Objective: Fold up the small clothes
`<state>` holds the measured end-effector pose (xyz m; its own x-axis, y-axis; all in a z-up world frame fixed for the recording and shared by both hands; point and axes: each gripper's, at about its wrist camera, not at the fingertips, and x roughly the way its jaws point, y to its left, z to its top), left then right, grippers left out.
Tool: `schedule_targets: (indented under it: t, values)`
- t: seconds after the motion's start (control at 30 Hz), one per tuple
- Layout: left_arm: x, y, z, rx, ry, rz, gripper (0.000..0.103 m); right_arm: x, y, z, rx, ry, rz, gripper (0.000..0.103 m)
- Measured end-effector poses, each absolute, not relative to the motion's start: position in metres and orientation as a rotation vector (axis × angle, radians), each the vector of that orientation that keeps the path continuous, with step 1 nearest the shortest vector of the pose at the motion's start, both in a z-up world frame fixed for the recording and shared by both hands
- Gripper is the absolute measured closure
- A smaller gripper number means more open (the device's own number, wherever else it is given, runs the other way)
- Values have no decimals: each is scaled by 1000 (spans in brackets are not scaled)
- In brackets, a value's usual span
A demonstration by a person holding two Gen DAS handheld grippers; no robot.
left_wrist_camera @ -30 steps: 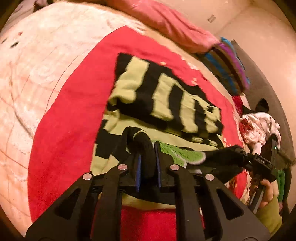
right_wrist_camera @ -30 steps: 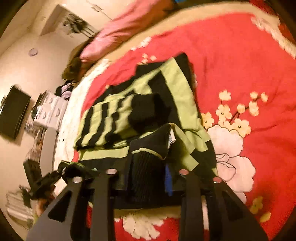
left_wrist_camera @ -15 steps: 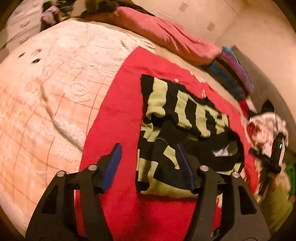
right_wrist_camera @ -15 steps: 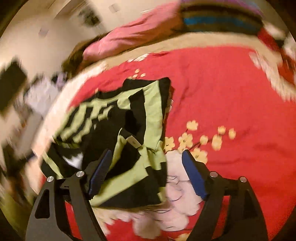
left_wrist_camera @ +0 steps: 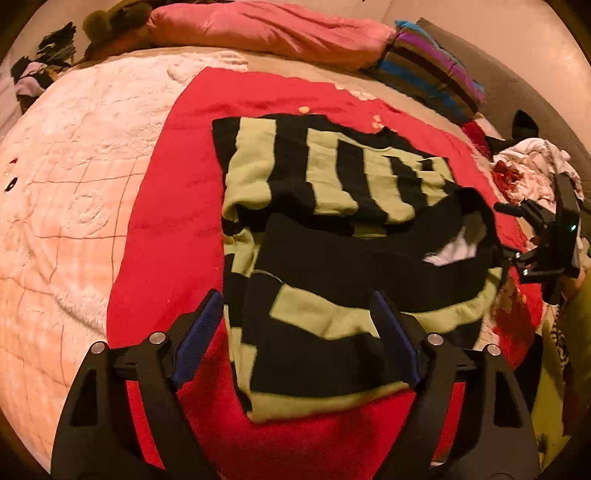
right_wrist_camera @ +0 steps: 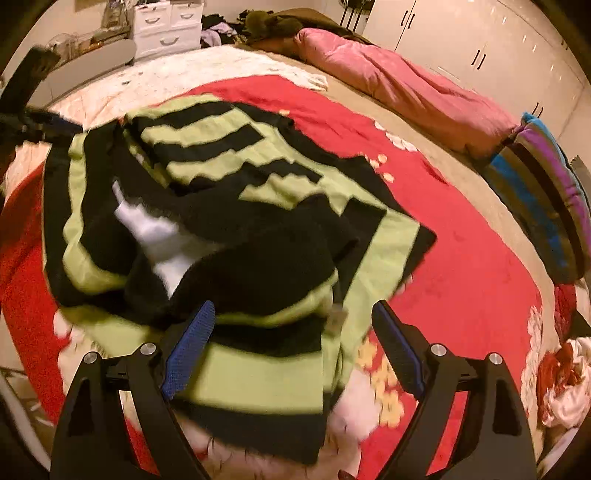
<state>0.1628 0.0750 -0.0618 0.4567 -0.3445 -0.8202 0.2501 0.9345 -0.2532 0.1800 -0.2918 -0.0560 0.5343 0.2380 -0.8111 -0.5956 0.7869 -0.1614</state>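
A black and lime-green striped sweater point(left_wrist_camera: 332, 229) point(right_wrist_camera: 229, 206) lies partly folded on a red flowered blanket point(left_wrist_camera: 173, 192) point(right_wrist_camera: 461, 266), a white label showing in its black middle. My left gripper point(left_wrist_camera: 295, 317) hovers over the sweater's near hem; its jaws are opening and nothing is pressed between the blue pads. In the right wrist view my right gripper point(right_wrist_camera: 291, 332) hangs above the garment's near corner, jaws also opening, with cloth below but not gripped. The right gripper point(left_wrist_camera: 543, 236) also shows at the left wrist view's right edge.
The blanket lies on a cream quilted bed point(left_wrist_camera: 62, 177). A pink pillow point(left_wrist_camera: 266, 29) point(right_wrist_camera: 399, 85) and a striped cushion point(left_wrist_camera: 432, 66) point(right_wrist_camera: 546, 199) lie at the far side. A heap of red and white clothes point(left_wrist_camera: 524, 173) point(right_wrist_camera: 565, 384) sits beside the sweater. White drawers point(right_wrist_camera: 166, 26) stand beyond the bed.
Both grippers were shut on black folds of the sweater a second ago; they have let go, opened wide and drawn back. The released cloth now lies folded over the sweater.
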Motion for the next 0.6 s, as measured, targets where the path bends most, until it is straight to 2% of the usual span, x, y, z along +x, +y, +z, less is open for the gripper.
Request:
schedule_targets:
  t: [0.1,0.13,0.17,0.2,0.23,0.27,0.3,0.33,0.4,0.5,0.6]
  values:
    - [170,73,-64,-119,1035,-372,29,201,-289,-55,-385,895,529,17]
    - [172,71,-65,-119,1033,-379,29,205,-290,-56,-362,905,537,21]
    - [173,69,-65,-112,1029,-387,29,209,-290,-58,-332,923,552,37]
    - [175,66,-66,-106,1028,-393,31,211,-290,-60,-316,941,550,45]
    - [176,64,-67,-105,1032,-400,41,210,-290,-61,-315,947,548,57]
    - [177,60,-68,-99,1037,-410,44,208,-292,-62,-306,954,558,74]
    - [177,58,-69,-85,1036,-408,54,205,-293,-61,-290,952,570,81]
    - [177,54,-69,-58,1037,-407,69,202,-296,-60,-270,945,574,83]
    - [175,47,-70,-2,1037,-427,87,194,-306,-55,-196,925,570,87]
    - [163,43,-68,41,1000,-436,94,183,-321,-50,-92,897,560,88]
    - [150,55,-61,-51,965,-434,97,174,-340,-43,62,865,555,89]
